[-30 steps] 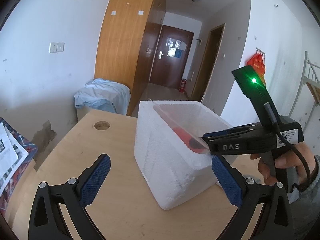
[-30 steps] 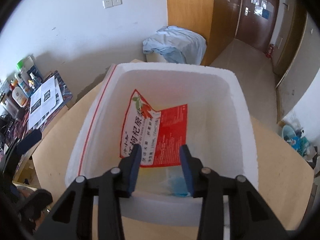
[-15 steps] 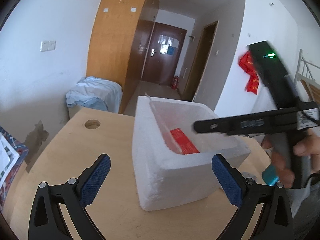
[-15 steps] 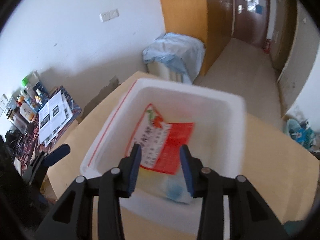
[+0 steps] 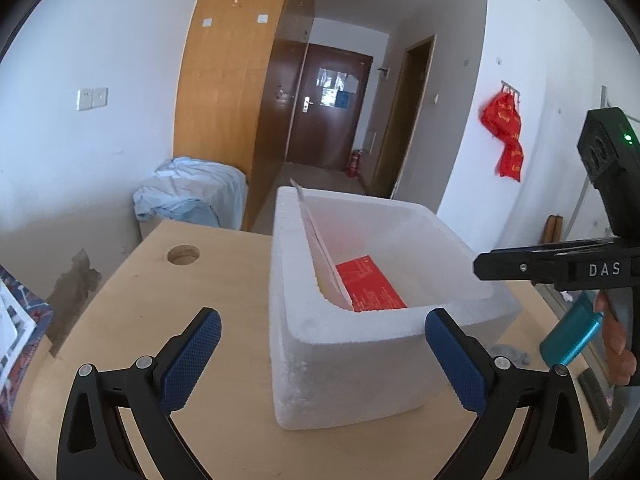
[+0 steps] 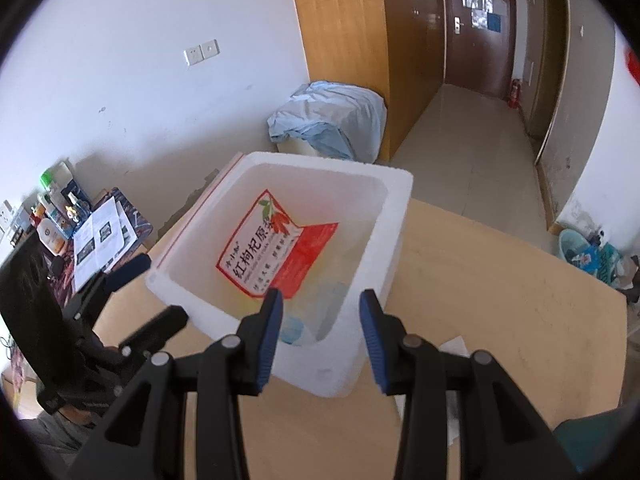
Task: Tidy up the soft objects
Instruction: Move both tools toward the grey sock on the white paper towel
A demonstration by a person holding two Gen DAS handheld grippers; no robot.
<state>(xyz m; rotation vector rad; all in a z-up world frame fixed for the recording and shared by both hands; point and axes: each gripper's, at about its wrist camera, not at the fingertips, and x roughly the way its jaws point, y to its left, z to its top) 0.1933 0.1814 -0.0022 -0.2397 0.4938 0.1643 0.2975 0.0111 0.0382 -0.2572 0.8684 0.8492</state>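
One red-and-white printed plastic pouch point(image 6: 276, 252) already leans inside the white foam box point(image 6: 384, 256) at the centre of my right wrist frame, and beneath it I make out something pale blue that I cannot identify. So I judge the packing well under way.

What is left seems to lie at the lower right of my left wrist frame: a small grey fuzzy clump point(image 5: 510, 353) on the light wooden table point(image 5: 132, 296), just beside the box, and a teal cylinder point(image 5: 570, 336) near my hand point(image 5: 616, 342).

My left gripper point(image 5: 320, 354) has its jaws spread wide and empty, framing the box's near corner. My right gripper point(image 6: 320, 332) stands part-way apart with nothing between the pads, above the box's near wall.

Only the right wrist view reads the pouch's label and the blue item; only the left shows the clump.
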